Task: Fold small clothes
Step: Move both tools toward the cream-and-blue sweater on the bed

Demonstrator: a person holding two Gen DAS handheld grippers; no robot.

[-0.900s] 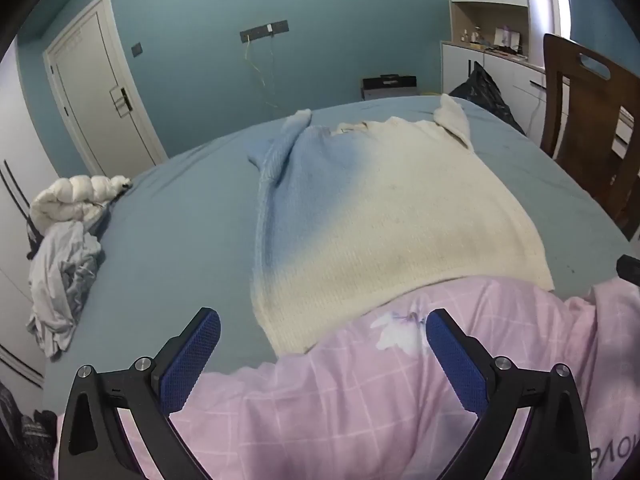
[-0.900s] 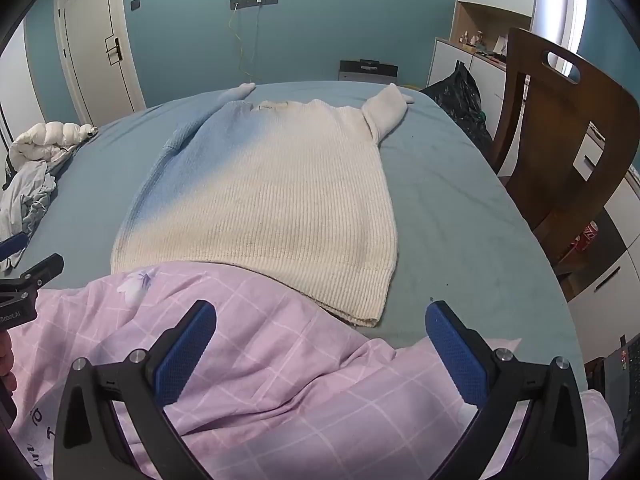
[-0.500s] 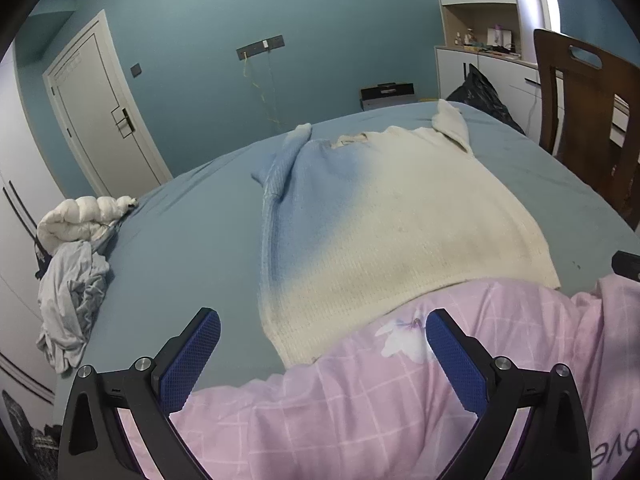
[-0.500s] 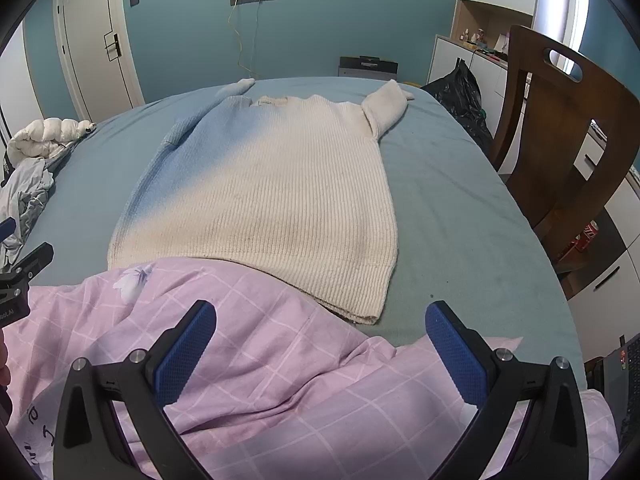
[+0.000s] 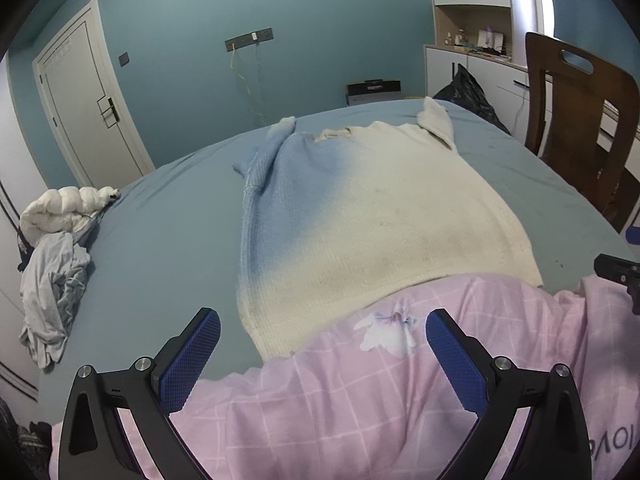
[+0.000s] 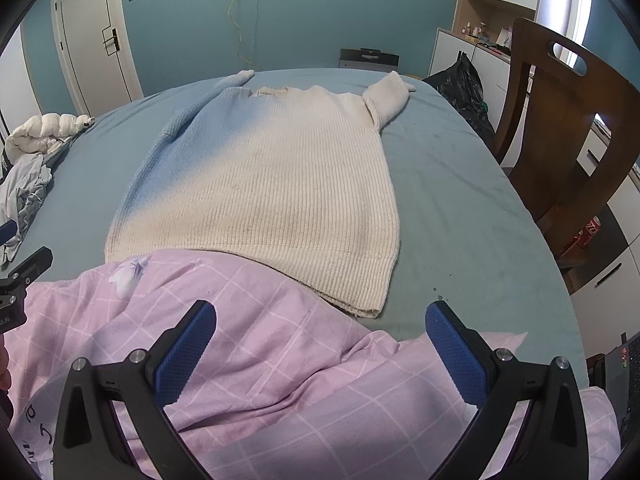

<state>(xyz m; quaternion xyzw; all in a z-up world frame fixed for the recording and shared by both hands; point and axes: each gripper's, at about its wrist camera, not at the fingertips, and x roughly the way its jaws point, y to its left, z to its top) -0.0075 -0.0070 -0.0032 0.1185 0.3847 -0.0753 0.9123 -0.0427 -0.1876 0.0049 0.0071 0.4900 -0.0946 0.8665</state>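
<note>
A cream and pale blue knit sweater (image 5: 360, 216) lies flat on the blue bed (image 5: 160, 240), collar far, hem near; it also shows in the right wrist view (image 6: 272, 184). A pink checked quilt (image 5: 360, 400) covers its near hem at the left; it fills the bottom of the right wrist view (image 6: 280, 380). My left gripper (image 5: 323, 356) is open and empty above the quilt by the hem's left corner. My right gripper (image 6: 320, 350) is open and empty above the quilt, near the hem's right corner (image 6: 368, 304). Both sleeves are folded at the far end.
A heap of white and grey clothes (image 5: 52, 264) lies at the bed's left edge. A wooden chair (image 6: 568, 128) stands right of the bed, with a black bag (image 6: 464, 84) and white cabinets behind it. A door (image 5: 88, 100) is at the far left.
Both grippers have risen and tilted a little, so more of the sweater's hem shows. The jaws stay open. The sweater and quilt have not moved.
</note>
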